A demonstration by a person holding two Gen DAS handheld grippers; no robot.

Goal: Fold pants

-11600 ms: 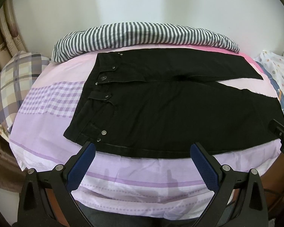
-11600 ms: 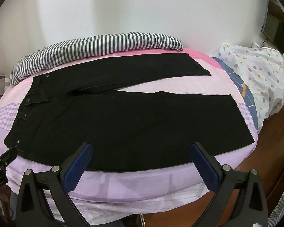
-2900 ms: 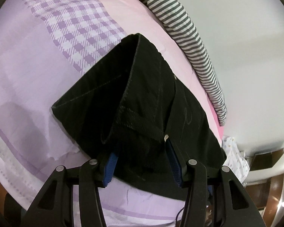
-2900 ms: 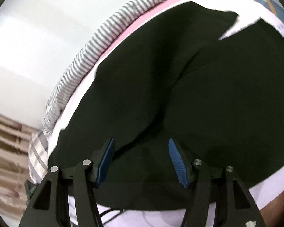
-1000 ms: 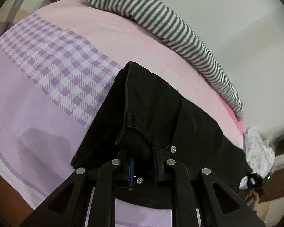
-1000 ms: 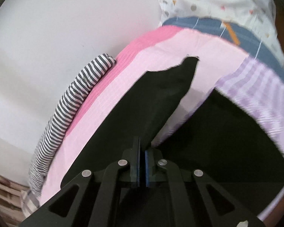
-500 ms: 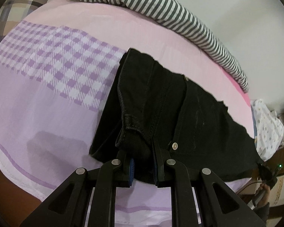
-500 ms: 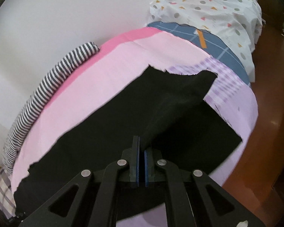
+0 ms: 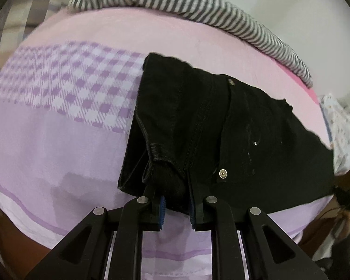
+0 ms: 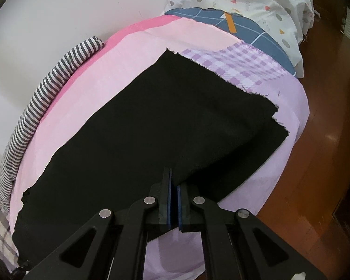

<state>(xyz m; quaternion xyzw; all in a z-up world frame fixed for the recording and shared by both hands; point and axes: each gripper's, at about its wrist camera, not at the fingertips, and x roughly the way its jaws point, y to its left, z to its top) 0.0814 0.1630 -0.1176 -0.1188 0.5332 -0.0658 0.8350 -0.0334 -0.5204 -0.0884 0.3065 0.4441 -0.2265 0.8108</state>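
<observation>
On the bed sheet (image 9: 58, 144), just short of its near edge, the black pants (image 9: 233, 121) lie doubled lengthwise, one leg laid over the other, well clear of the striped blanket (image 9: 198, 4) along the far side. The left gripper (image 9: 176, 206) has its fingers drawn narrow around a thick bunch of waistband next to the sheet's checked patch, and the right gripper (image 10: 174, 201) is pinched fully together on the thin edge of the upper leg — toward the end of the sheet that borders the spotted quilt (image 10: 245, 2).

The step in hand looks like setting this lengthwise fold down. To do it well, both hands should lower together, keeping the cloth lightly taut between them so the top leg lands flat rather than rippled. The two frayed hems (image 10: 263, 102) near the sheet's checked end do not quite match — the lower one juts out toward the sheet's edge — so the right hand would do well to nudge its layer until the hems agree before letting go. The waistband bunch wants spreading flat on the sheet, not dropping in a lump, and the long edges should line up before either grip releases.
</observation>
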